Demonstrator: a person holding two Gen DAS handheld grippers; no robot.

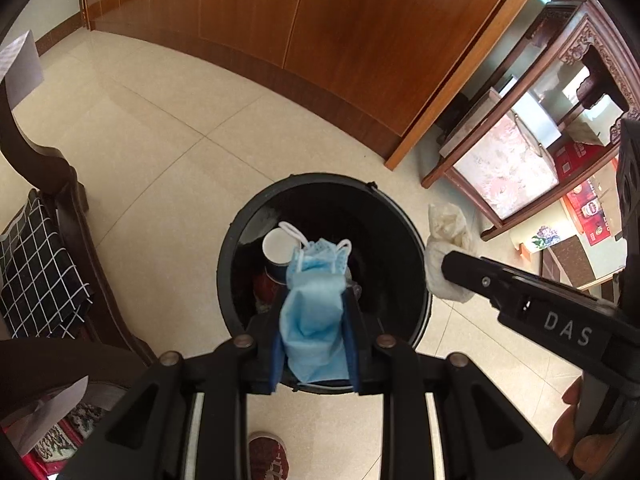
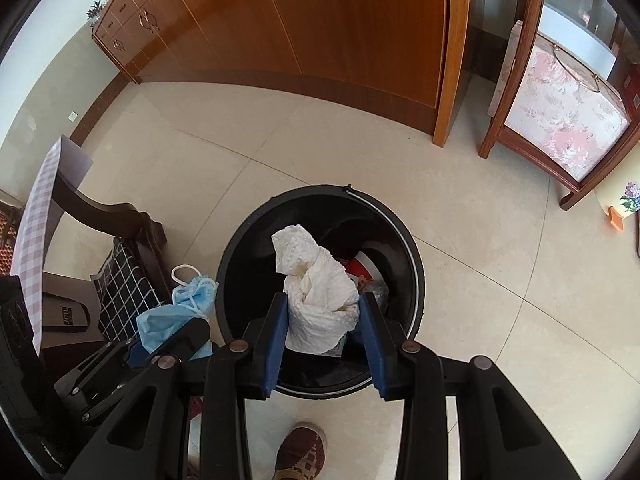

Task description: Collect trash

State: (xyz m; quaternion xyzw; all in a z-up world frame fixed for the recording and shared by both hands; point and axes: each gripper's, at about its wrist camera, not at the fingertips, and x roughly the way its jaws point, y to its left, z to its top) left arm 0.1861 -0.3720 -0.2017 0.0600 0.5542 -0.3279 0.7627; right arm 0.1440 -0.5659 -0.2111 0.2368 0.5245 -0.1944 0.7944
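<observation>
The left gripper [image 1: 316,312] is clamped on a blue face mask [image 1: 314,316], and the right gripper [image 2: 324,320] on a crumpled paper towel [image 2: 320,292], both above the black bin [image 2: 416,264]. If released off-centre, the light towel may fall over the rim, and the mask's ear loops [image 1: 296,234] could catch on a finger.

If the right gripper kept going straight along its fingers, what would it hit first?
Probably the trash inside the black bin: the right gripper, shut on the crumpled white tissue, points steeply down into its open mouth, toward a red-and-white container at the bottom. Depth is unclear.
</observation>
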